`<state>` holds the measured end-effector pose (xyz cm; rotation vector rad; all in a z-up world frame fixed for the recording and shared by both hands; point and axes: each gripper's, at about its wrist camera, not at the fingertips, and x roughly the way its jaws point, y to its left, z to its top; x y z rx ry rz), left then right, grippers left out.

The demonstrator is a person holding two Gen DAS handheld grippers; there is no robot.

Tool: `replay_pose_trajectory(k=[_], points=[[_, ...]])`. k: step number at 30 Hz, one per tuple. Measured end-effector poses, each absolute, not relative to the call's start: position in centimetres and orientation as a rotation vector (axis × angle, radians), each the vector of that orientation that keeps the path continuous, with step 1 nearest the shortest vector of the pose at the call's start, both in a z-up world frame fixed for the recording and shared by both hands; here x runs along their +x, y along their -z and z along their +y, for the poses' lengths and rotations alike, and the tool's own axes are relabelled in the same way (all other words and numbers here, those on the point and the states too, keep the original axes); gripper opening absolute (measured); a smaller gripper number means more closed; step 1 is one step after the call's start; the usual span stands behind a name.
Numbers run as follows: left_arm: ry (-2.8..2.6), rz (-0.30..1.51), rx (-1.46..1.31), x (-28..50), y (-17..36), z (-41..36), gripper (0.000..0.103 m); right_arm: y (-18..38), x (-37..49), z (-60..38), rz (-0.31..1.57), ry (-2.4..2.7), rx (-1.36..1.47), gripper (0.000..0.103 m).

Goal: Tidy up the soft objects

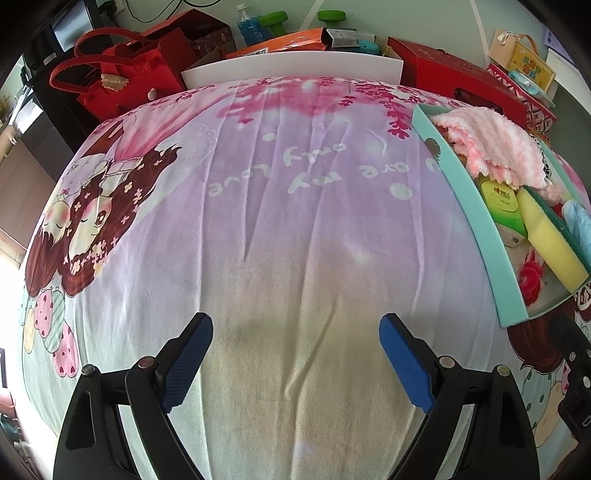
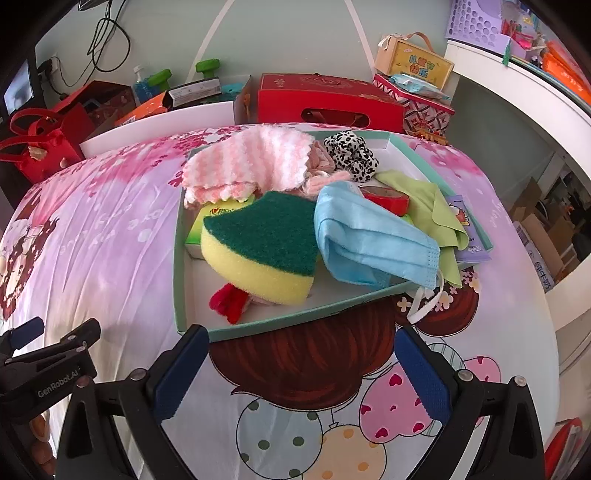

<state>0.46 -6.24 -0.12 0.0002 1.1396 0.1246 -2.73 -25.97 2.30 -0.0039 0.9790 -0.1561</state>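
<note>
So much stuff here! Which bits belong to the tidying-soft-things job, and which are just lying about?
Job:
- tray
- sponge
- pink cloth
- blue mask
- spotted scrunchie
- green cloth

Lying about:
- red boxes
- red bag
- blue bottle
- purple basket

Bright, even daylight, soft shadows, sharp focus; strong fisheye bending and dark vignetting at the edges
</note>
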Motion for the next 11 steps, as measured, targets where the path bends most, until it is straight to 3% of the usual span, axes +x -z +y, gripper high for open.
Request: replay_pose_trajectory(k=[11], points=[[-0.118, 1.134, 0.003, 0.41, 0.10, -6.42, 0.092, -2.36, -2.66, -26.34, 0.975, 0.168, 0.009, 0.102]])
